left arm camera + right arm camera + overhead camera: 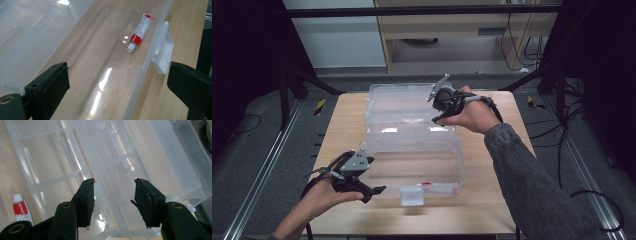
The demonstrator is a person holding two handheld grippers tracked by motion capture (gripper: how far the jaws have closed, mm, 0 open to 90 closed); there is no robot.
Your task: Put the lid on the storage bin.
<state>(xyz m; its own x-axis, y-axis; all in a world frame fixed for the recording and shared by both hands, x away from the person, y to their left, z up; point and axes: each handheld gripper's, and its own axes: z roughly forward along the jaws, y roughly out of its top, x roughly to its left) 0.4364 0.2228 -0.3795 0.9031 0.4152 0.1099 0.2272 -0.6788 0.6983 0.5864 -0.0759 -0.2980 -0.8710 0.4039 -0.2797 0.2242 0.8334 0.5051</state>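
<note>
A clear plastic storage box lies open on the wooden table. Its lid is folded flat toward the near edge, with a white latch at the front. A small red-and-white tube rests on the lid close to the latch. My left gripper sits at the lid's near left corner, open wide with the lid between its jaws. My right gripper hovers over the box's hinge line, open, and a clear partition stands between its jaws, apart from the pads. The tube appears at that view's lower left.
The box is divided by clear ribs into several compartments. Bare tabletop runs along the left, right and near sides of the box. Metal rails flank the table, and black frame legs and cables stand on the floor beyond.
</note>
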